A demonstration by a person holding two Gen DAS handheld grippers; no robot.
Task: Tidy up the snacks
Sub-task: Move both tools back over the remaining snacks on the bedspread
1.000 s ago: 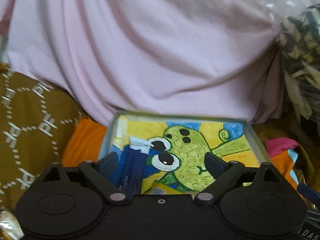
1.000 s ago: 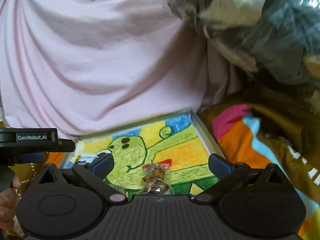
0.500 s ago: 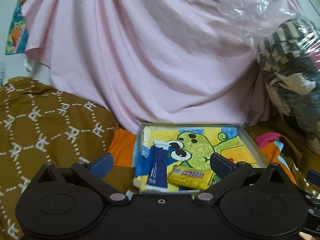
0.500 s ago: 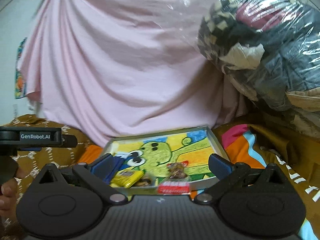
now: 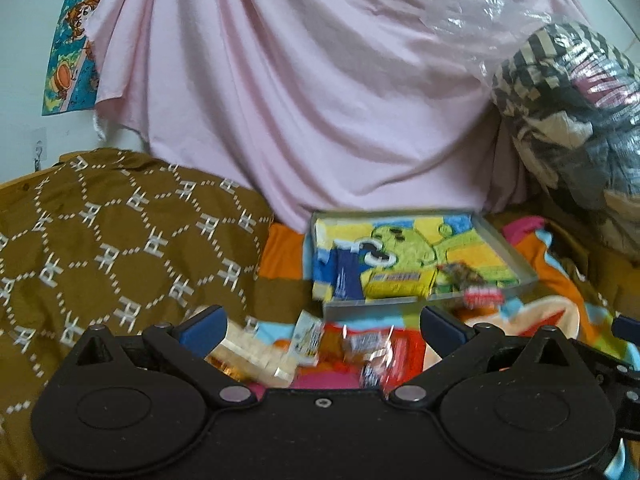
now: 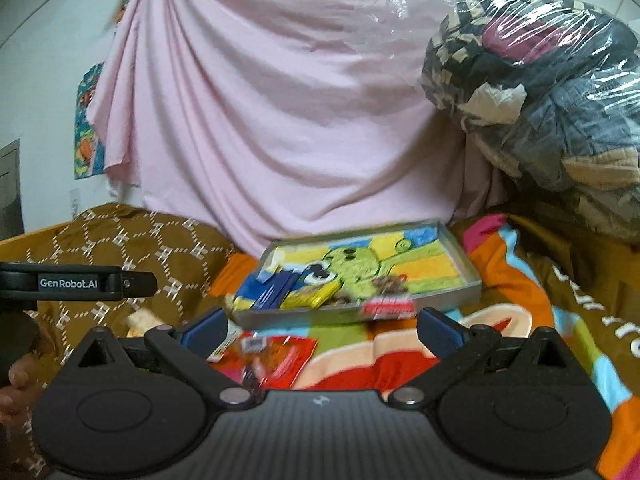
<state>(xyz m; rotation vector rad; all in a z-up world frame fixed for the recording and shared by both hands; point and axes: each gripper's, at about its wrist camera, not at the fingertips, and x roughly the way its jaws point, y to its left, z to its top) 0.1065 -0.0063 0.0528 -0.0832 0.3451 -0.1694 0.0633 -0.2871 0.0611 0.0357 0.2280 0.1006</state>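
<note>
Now both your grippers hang empty, fingers spread.
Your left gripper [image 5: 320,326] and right gripper [image 6: 320,326] face the tray [image 5: 404,305] holding snacks [image 5: 396,282].

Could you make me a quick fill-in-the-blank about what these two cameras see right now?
1. The tray has a cartoon ____ drawn inside.
2. The yellow packet lies ____ the tray.
3. The cloth hanging behind is ____.
4. The left gripper is ____.

Missing words: frog; inside; pink; open

Soft, even daylight fills the room; the snacks [image 5: 360,350] smear with motion blur (edges bow, fisheye), and the plastic bag [image 6: 540,80] glares.
</note>
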